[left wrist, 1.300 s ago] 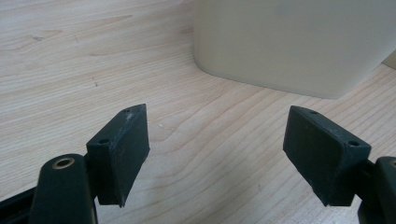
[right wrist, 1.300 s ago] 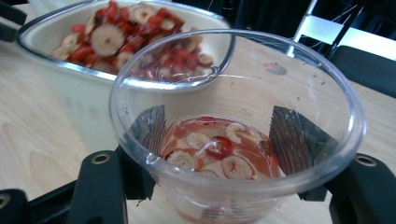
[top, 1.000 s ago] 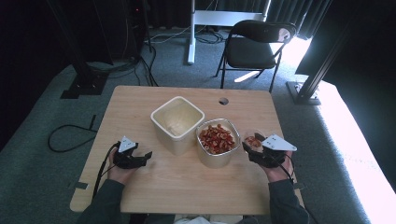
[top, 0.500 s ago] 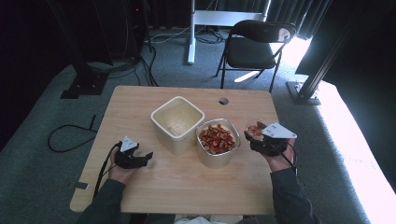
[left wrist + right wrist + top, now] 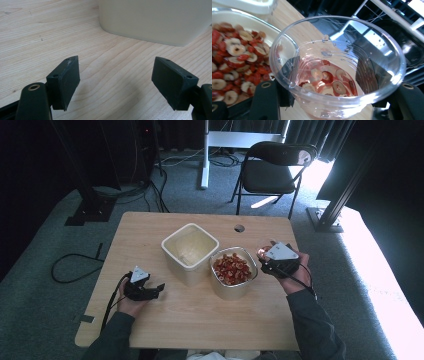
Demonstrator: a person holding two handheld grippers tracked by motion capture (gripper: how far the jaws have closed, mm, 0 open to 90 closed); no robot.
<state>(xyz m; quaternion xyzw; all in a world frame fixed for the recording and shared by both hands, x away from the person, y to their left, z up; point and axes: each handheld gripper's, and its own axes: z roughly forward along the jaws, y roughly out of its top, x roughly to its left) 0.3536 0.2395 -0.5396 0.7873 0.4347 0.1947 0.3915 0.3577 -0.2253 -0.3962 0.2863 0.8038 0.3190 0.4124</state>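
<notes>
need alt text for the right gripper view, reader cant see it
The right gripper clamps a clear plastic cup holding a few red-and-white dried fruit slices. At left is a bowl full of the same slices on the wooden table.

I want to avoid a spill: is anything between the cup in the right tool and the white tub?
Yes. The metal bowl of red slices sits between the cup and the tub, so the cup must pass over it.

A clear plastic cup (image 5: 338,67) sits clamped between the two black jaws at centre frame — red-and-white sliced fruit pieces (image 5: 327,79) in its bottom; a pale bowl (image 5: 227,18) of slices lies at left.
</notes>
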